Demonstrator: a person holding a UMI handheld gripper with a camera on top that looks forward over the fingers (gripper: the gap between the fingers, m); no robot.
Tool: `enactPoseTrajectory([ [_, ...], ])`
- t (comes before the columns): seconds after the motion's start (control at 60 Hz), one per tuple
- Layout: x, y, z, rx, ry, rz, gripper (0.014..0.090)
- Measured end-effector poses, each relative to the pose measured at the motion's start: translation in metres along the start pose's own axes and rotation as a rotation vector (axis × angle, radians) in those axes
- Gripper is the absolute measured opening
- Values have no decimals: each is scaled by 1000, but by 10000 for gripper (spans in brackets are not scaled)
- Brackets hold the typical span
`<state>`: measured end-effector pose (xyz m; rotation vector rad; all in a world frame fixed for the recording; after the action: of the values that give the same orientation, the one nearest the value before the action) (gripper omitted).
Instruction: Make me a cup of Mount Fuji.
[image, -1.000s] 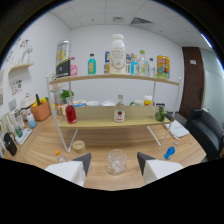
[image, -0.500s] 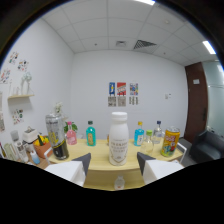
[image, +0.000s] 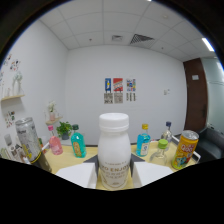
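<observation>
At the far left of the frame a wall shelf (image: 11, 97) carries small, blurred items. Below it, at lower left, a tall silver can (image: 27, 140) leans a little, with a pink bottle (image: 55, 144) just to its right and a small green potted plant (image: 63, 130) behind that. Next comes a teal bottle with a dark cap (image: 77, 143), upright on the pale wooden shelf top (image: 90, 150).

In the centre of the frame stands the white milk bottle (image: 114, 151) — upright, its long axis vertical, the broad white cap pointing up toward the ceiling and grey lettering across its lower body. It sits between the two fingers of the gripper (image: 114, 172), whose light pads flank its lower part at left and right; both fingers (image: 89, 170) appear to meet the bottle's sides, though whether they truly press on it cannot be told from this view.

On the back wall above the bottle hang three small posters (image: 119, 90). To the right of the milk bottle stand a blue bottle with a yellow cap (image: 144, 142), a clear bottle with a dark cap (image: 166, 132), a clear bottle with a green cap (image: 159, 151) and — nearest the right edge — a yellow-orange can (image: 183, 149), tilted. A dark brown door (image: 196, 102) fills the wall at upper right.
</observation>
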<state>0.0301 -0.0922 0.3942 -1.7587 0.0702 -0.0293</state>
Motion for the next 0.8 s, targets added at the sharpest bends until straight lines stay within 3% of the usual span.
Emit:
enactPoseTrajectory([
  [0.217,-2,-2,-15,-13,-24,23,482],
  [0.417,6,-25,-70,91,-38,15,478],
  [0.583,27,3,-106,118,-45,-13,475],
  [0.8,74,124,-105,-30,-27,-13,473],
])
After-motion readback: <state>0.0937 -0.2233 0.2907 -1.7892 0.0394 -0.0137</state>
